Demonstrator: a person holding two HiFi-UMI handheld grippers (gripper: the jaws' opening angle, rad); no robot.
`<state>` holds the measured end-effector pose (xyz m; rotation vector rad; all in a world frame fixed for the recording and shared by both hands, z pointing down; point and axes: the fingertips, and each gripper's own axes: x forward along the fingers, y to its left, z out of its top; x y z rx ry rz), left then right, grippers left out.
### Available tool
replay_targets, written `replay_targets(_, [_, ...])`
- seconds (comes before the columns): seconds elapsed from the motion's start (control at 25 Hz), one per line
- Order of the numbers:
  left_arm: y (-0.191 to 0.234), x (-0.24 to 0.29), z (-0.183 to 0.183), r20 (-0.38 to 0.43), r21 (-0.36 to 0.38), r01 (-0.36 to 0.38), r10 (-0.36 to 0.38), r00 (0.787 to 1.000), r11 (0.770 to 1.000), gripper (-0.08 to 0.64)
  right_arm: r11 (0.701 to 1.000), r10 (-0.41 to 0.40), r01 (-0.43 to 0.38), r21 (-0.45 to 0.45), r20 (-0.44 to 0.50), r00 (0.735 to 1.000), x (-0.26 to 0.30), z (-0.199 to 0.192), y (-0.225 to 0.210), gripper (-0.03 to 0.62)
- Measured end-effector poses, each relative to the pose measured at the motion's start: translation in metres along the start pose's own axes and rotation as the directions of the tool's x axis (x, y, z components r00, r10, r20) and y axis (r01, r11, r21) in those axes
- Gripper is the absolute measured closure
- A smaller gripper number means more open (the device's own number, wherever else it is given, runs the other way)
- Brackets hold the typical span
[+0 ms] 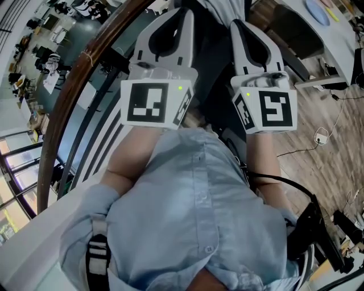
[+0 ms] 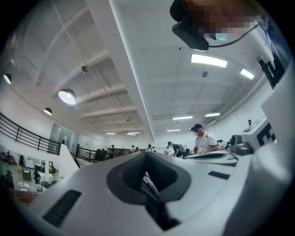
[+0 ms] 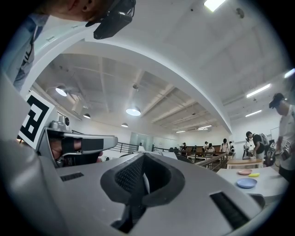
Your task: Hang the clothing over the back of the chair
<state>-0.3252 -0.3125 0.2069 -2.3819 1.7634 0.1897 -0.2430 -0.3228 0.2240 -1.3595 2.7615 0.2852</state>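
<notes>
Seen from the head, I hold both grippers side by side in front of my light blue shirt, marker cubes facing up. My left gripper (image 1: pixel 182 14) and my right gripper (image 1: pixel 239 25) both have their jaws together with nothing between them. In the left gripper view the left gripper (image 2: pixel 147 159) aims slightly up at the hall ceiling, and the right gripper (image 3: pixel 143 161) does the same in its own view. A strip of pale grey cloth (image 1: pixel 227 7) shows just beyond the tips at the top edge. Below it lies a dark shape (image 1: pixel 213 68); I cannot tell whether this is the chair.
A curved wooden handrail (image 1: pixel 74 85) with dark balusters runs along my left, with a lower floor beyond it. A white table (image 1: pixel 341 40) with a blue plate (image 1: pixel 314 10) stands at right; cables lie on the wood floor (image 1: pixel 324 136). Several people stand far off in the hall (image 2: pixel 202 138).
</notes>
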Motion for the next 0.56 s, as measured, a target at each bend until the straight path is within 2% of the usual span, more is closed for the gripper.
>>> replay_targets(0.56, [0.0,-0.0009,-0.0047,-0.015,-0.007,0.006,-0.006,1.0,1.0,0.546,1.0,0.003,-0.003,0.005,-0.01,1.0,0.0025,-0.0046,0.0029,0.581])
